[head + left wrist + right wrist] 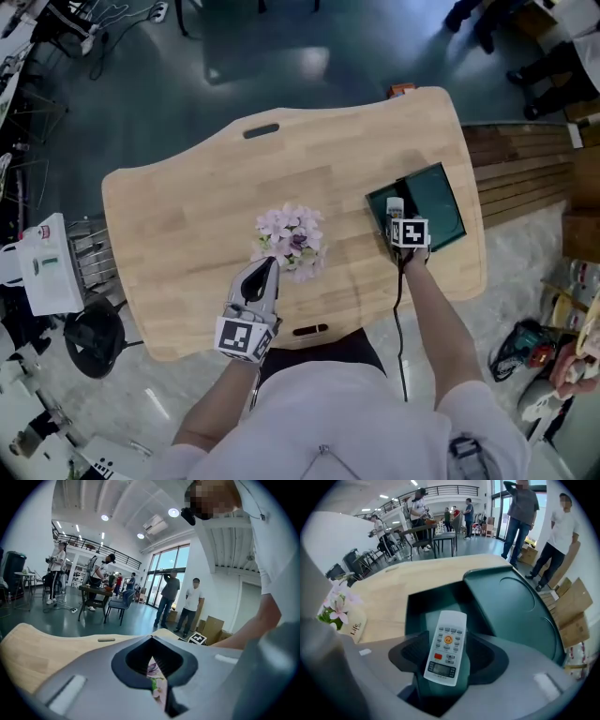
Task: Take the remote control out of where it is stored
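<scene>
Pale wooden tabletop (187,216) with rounded corners fills the middle of the head view, and we start at its near edge, where a dark slot (310,330) is cut in the wood just ahead of the person's forearms (441,319). On the left, the left gripper (270,264) lies low over the table, jaws drawn together to a thin slit with nothing between them. Its tip is just beside a bunch of pink and white flowers (292,242), and those same blooms peek through the slit in the left gripper view. Over on the right, the right gripper (397,212) points steeply down into an open dark green box (380,217), with a black cable (398,309) running back along the arm. Its jaws stand wide apart, and look at that: the white remote control (446,646) lies lengthwise right between them, buttons up, inside the box's tray. A gap shows at either pad, so there is no grip on it. The box's dark green lid (439,211) is flipped open to the right. Further out, a second slot (262,130) sits near the table's far edge and a small orange object (401,90) at the far rim. Beyond that comes glossy blue-grey floor (281,56), and several people (518,517) stand around in the hall.
</scene>
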